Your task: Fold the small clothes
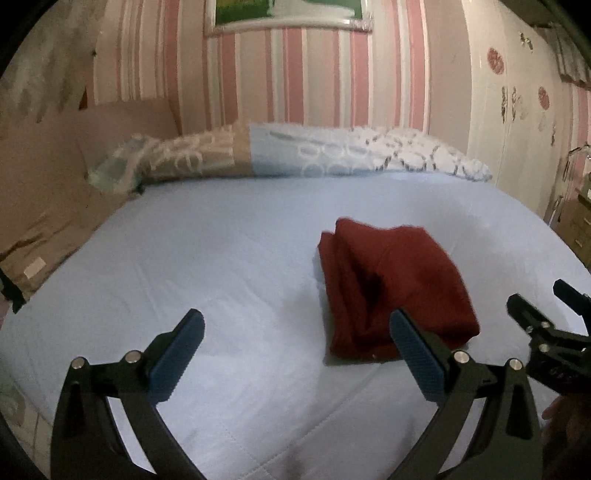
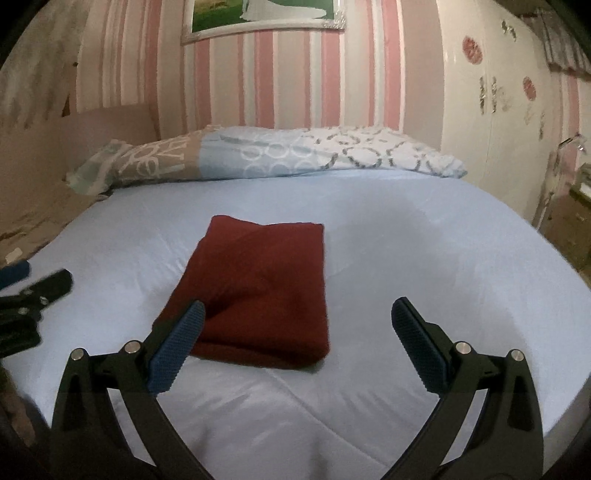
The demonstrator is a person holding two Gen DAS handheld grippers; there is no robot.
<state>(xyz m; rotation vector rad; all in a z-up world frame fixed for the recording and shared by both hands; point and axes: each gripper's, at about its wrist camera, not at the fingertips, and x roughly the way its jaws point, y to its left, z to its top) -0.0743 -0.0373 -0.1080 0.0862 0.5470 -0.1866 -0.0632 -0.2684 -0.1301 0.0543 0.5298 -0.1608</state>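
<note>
Red cloth (image 2: pixel 258 291) lay folded on the blue bed (image 2: pixel 406 240), with the left gripper (image 1: pixel 295 354) and right gripper (image 2: pixel 295 343) both spread and empty nearby. If a finger had caught its near edge, the loose layers could have slipped apart.

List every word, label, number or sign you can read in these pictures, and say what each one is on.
None can be read for certain.
Pillow: large pale letters on its tan band, too blurred and bent to read.
Cardboard beside the bed: a small white label, too small to read.
Framed picture on the wall: no text shows.
Wardrobe: stickers only, no letters.
Red folded garment: no tag or print in view.
</note>
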